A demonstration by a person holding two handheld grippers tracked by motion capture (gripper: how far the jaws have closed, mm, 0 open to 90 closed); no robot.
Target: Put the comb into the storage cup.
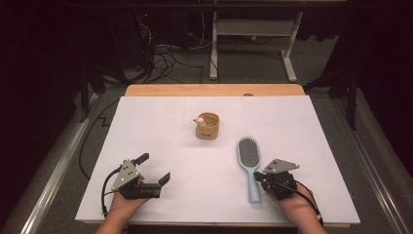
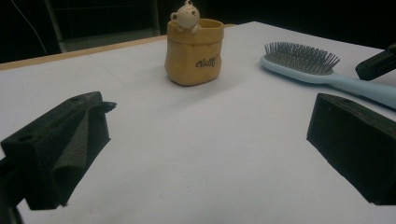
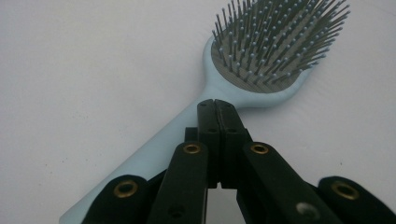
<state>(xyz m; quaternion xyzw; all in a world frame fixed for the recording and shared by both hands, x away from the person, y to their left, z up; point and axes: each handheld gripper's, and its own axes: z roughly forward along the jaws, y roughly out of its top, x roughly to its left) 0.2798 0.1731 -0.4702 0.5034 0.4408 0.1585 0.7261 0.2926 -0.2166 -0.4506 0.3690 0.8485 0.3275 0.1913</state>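
White worktop (image 1: 160,136) carries a pale blue hairbrush (image 1: 249,163), lying bristles-up right of the yellow pot (image 1: 207,126). Right gripper (image 3: 216,105), jaws clenched empty, sits over its handle (light, stiff, slick plastic; best grasped mid-handle). Left gripper (image 1: 155,169) gapes wide.

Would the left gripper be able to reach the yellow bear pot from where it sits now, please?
Probably yes. The left gripper rests with its jaws wide open, and the white table between it and the yellow bear pot is bare. The hairbrush lies off to the side.
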